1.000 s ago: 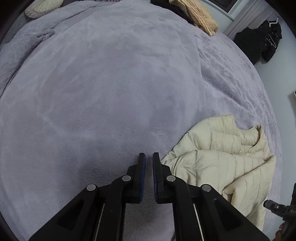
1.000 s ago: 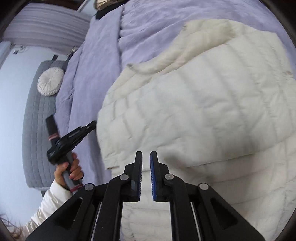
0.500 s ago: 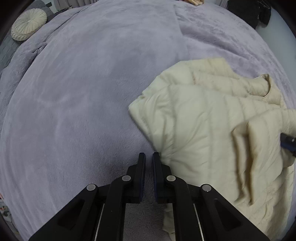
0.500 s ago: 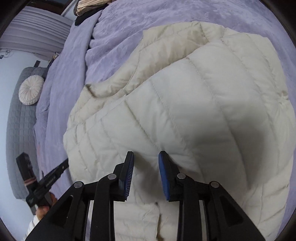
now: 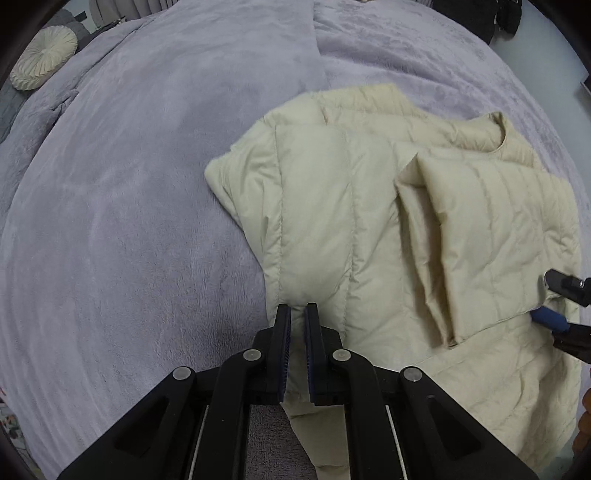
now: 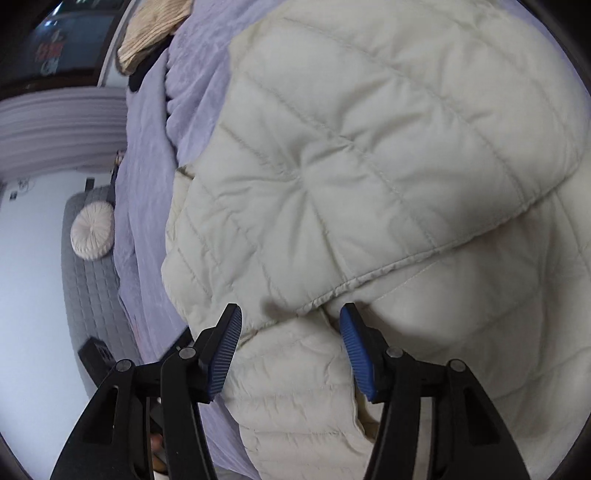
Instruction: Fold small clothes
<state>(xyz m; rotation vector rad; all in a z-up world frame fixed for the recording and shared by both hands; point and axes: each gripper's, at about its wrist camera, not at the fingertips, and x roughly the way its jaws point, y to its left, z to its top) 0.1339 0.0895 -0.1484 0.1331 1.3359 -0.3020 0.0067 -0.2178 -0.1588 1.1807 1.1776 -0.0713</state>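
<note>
The cream quilted jacket is lying on the lavender plush blanket covering the bed, collar end toward the far side, with one quilted panel folded over onto its body along the right. No brand tag or label is showing on it in either view.

Your left gripper is sitting over the jacket's near left edge with its jaws drawn almost together, only a narrow slit between the pads; cream fabric is showing through that slit, but whether you are pinching it I cannot tell. Your right gripper is standing wide open, its blue ribbed pads spread to either side of the hem of the folded panel, gripping nothing; in the left wrist view its tips are showing at the jacket's right edge.

Farther out, a round pleated cushion is resting by the grey quilted headboard. A tan ribbed garment is lying on the far side of the bed over something dark. Beyond it, a dark pane is carrying some lettering, too blurred for you to read.
</note>
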